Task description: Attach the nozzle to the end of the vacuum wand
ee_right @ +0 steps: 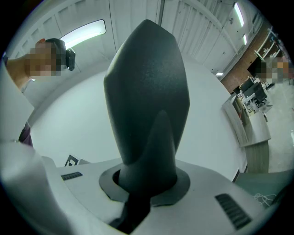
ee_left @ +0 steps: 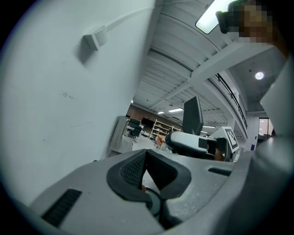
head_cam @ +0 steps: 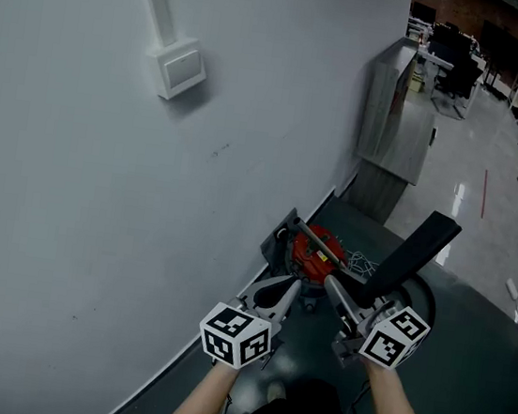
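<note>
The flat black plastic nozzle [ee_right: 147, 92] is gripped between the fingers of the right gripper [ee_right: 147, 183] and rises to the frame's top centre. The left gripper [ee_left: 146, 167] is closed, empty, near the red vacuum cleaner [head_cam: 315, 249].

Matt black plastic nozzle [ee_right: 146, 87]

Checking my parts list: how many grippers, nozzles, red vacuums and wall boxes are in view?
Grippers (left gripper, right gripper): 2
Nozzle: 1
Red vacuum: 1
Wall box: 1
Total: 5
</note>
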Demonstrator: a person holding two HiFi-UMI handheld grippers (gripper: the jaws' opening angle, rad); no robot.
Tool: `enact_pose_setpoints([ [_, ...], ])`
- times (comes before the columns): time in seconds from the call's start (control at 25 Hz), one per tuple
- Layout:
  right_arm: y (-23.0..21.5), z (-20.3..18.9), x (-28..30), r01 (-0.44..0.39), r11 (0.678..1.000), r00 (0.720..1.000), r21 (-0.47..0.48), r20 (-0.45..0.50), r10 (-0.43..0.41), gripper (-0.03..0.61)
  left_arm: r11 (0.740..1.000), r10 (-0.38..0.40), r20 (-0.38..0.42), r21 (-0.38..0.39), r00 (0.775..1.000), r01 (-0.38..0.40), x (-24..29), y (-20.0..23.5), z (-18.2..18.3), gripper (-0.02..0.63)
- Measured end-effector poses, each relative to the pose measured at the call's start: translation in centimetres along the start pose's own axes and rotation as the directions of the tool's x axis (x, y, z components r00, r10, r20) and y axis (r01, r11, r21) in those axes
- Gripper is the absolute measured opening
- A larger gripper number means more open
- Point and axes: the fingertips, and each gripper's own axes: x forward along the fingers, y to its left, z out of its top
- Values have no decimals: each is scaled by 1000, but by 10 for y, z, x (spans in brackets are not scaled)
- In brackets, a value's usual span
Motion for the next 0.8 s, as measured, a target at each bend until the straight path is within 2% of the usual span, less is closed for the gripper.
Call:
enact_pose_setpoints([
  [0.32, -40, 7, 24, 7, 1000, 1000, 17, 0, -7, 60, 1000, 7, -18, -17, 1000, -8, 33, 28, 1, 3],
  [0.8, -109, 28, 69, -24, 999, 999, 47, -21, 25, 60, 997, 60, -33, -52, 998, -61, 92, 71, 9, 5],
])
